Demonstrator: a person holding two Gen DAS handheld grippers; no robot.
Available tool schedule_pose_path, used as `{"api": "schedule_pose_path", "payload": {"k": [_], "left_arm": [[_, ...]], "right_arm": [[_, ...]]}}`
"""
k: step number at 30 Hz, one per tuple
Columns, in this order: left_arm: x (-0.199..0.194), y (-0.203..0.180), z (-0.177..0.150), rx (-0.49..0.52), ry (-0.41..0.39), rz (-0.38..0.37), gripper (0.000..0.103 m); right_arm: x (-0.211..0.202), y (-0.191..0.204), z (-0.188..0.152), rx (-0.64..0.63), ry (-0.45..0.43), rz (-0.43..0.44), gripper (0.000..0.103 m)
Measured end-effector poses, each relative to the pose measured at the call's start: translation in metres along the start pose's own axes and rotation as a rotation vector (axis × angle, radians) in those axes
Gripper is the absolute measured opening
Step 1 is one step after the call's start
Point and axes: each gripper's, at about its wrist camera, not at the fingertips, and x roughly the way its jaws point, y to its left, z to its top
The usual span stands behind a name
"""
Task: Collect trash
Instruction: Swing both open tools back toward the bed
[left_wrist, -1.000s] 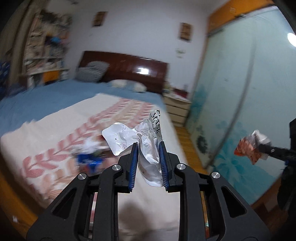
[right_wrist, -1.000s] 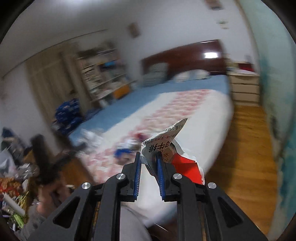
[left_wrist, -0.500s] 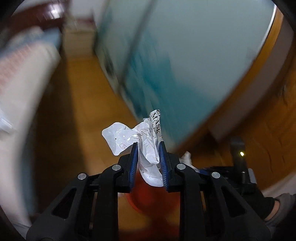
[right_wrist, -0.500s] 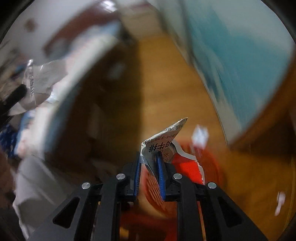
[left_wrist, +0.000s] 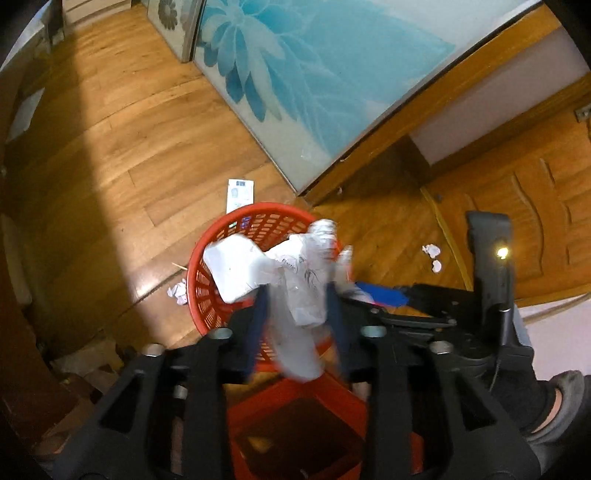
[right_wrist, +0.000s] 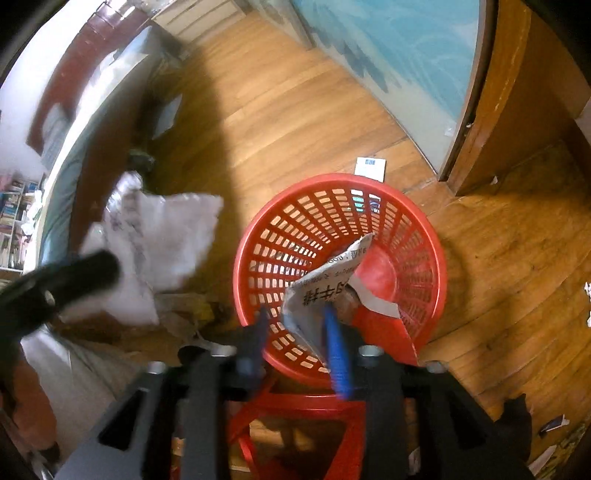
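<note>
A red mesh basket stands on the wooden floor. My left gripper points down over it, jaws opening. The crumpled white mask wrapper hangs blurred and loose between its blue pads. My right gripper also points down into the basket, jaws opening. The red and white printed wrapper sits between its pads, leaning on the right one. The right wrist view shows the white wrapper left of the basket. The left wrist view shows the right gripper's black body at the right.
A red stool is right below the grippers. Crumpled paper bits and a flat white packet lie around the basket. A glass sliding door, a wooden door and the bed surround it.
Both grippers swung from the bed down over the red basket. Their jaws, shut on the wrappers before, have spread apart, and the wrappers now sit loose between them.
</note>
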Motion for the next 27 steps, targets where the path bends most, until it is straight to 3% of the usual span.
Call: {"api": "schedule_pose_path", "payload": {"k": [1, 10, 15, 20, 27], "left_arm": [[-0.002, 0.002, 0.0, -0.006, -0.015, 0.013, 0.069], [-0.023, 0.007, -0.004, -0.044, -0.099, 0.019, 0.069], [-0.074, 0.006, -0.012, -0.01, -0.276, 0.102, 0.069], [-0.156, 0.032, -0.042, -0.036, -0.489, 0.229, 0.069], [-0.293, 0.127, -0.137, -0.3, -0.776, 0.414, 0.077]], "right_arm": [[-0.004, -0.001, -0.003, 0.0, -0.011, -0.011, 0.067], [-0.031, 0.01, -0.002, -0.006, -0.074, -0.03, 0.071], [-0.051, 0.04, 0.007, -0.044, -0.129, -0.015, 0.071], [-0.088, 0.115, 0.024, -0.179, -0.239, 0.024, 0.072], [-0.142, 0.282, 0.009, -0.488, -0.419, 0.166, 0.079]]}}
